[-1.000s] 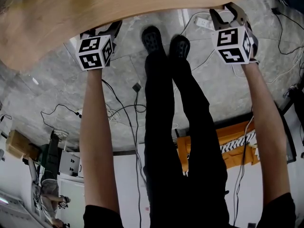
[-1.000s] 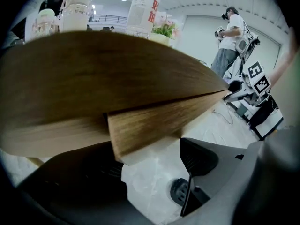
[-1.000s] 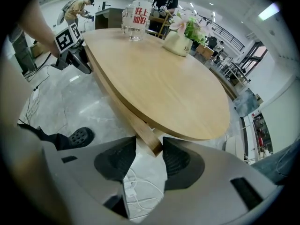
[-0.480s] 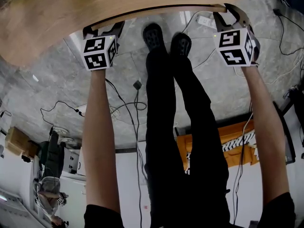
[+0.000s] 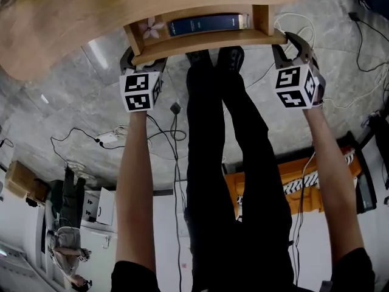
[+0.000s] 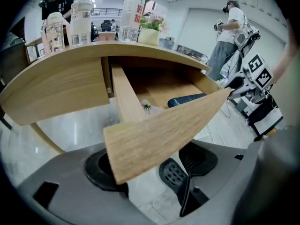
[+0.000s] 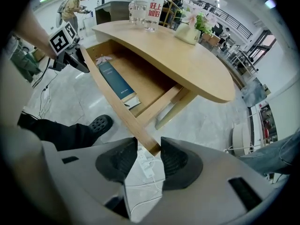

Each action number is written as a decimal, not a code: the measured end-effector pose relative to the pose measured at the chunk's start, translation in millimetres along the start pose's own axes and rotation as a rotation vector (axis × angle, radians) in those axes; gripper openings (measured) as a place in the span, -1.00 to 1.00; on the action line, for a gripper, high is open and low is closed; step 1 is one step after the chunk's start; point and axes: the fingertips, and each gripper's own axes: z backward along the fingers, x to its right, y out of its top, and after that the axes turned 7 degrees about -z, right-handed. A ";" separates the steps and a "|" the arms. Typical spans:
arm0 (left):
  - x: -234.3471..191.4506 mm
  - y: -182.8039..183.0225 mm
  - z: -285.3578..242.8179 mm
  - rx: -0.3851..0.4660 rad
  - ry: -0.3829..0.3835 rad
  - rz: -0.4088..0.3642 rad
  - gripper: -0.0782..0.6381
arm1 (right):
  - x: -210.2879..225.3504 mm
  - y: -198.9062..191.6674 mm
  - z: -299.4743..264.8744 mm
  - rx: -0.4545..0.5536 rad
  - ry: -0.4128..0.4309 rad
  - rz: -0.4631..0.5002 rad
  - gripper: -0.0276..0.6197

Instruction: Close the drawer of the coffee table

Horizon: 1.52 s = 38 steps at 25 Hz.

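The coffee table (image 5: pixel 91 11) has a curved light-wood top, and its drawer stands pulled out. The drawer front (image 5: pixel 206 39) is a curved wooden strip. Inside lie a dark blue book (image 5: pixel 203 24) and a pale flower (image 5: pixel 151 28). My left gripper (image 6: pixel 143 172) straddles the left end of the drawer front (image 6: pixel 164 130). Floor shows between the wood and the right pad (image 6: pixel 180 175). My right gripper (image 7: pixel 144 156) straddles the right end (image 7: pixel 147 144) with its jaws closing. The wood meets one pad, and a gap shows at the other.
Bottles (image 7: pixel 152 6) and a potted plant (image 7: pixel 190 29) stand on the tabletop. The person's legs and black shoes (image 5: pixel 231 56) are right below the drawer. Cables (image 5: pixel 164 139) and a white power strip (image 7: pixel 147 168) lie on the stone floor. An orange crate (image 5: pixel 292 187) sits behind.
The drawer has slid out from under the tabletop toward the person. Both grippers have come back with its front, and the book and flower now show.
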 end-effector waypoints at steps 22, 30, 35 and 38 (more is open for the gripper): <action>12.0 -24.5 3.4 -0.047 0.005 0.011 0.21 | -23.0 -23.0 2.9 -0.019 0.026 0.021 -0.45; 10.7 -31.1 -0.1 -0.050 0.031 0.069 0.21 | -27.6 -26.6 -3.0 -0.031 0.028 0.050 -0.45; 10.8 -34.1 -4.1 -0.047 0.036 0.090 0.21 | -29.0 -28.8 -7.3 -0.036 0.014 0.053 -0.45; 10.9 -33.0 -3.8 -0.048 0.026 0.082 0.21 | -27.9 -28.0 -7.1 -0.029 -0.005 0.042 -0.45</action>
